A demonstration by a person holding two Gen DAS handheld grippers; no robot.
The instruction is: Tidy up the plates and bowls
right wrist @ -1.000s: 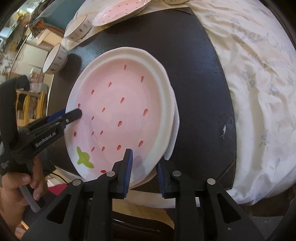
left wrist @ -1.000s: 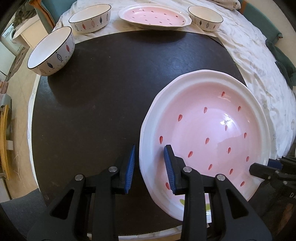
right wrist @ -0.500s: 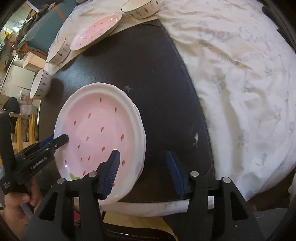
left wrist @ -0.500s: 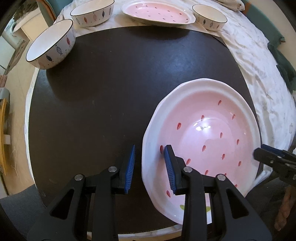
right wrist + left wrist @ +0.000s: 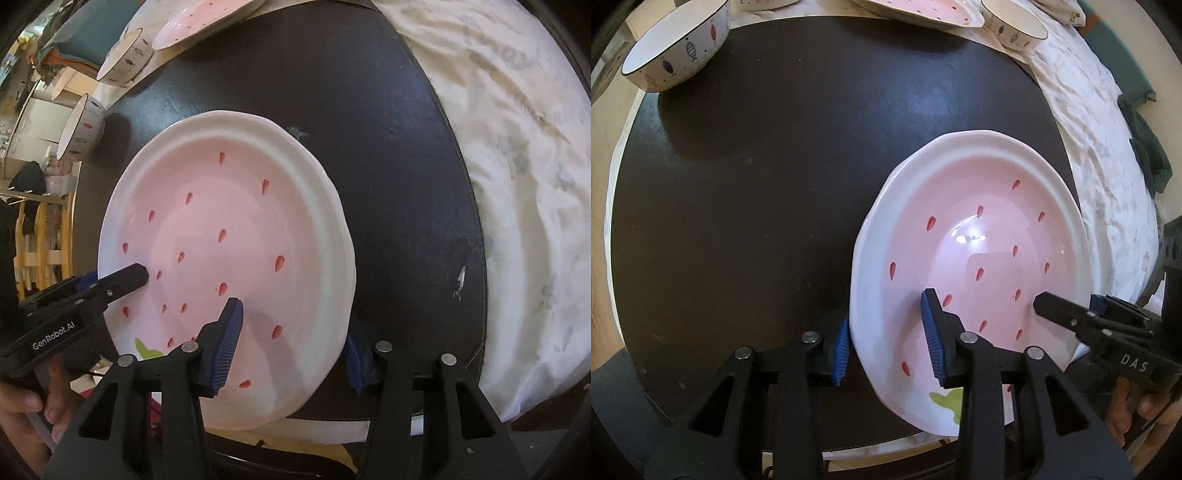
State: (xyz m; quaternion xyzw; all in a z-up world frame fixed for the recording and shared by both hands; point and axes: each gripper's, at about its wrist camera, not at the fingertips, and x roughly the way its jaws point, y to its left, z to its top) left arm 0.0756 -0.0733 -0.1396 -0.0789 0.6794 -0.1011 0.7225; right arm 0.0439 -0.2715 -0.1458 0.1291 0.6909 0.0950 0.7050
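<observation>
A pink plate point(image 5: 975, 254) with red dots and a white rim lies on the dark round surface point(image 5: 775, 184), near the front edge. It seems to sit on top of another plate, whose white edge peeks out on the right side in the right view.

The left tool point(image 5: 886, 339) has its two blue pads on both sides of the plate's left rim, one inside and one outside. They sit close to the rim, but I cannot tell if they press on it.

The right tool point(image 5: 291, 343) is at the plate's right rim. One pad point(image 5: 227, 343) is over the pink part and the other is outside the rim. Its jaws are closing, with the rim between them, and they do not squeeze it yet.

A hand point(image 5: 22, 402) holds the left tool.

At the far side stand three white bowls with little fish: a big bowl point(image 5: 676, 44), a small bowl point(image 5: 1015, 31), and one more you can hardly see. Another pink plate point(image 5: 923, 11) lies there on a white cloth point(image 5: 517, 166).
</observation>
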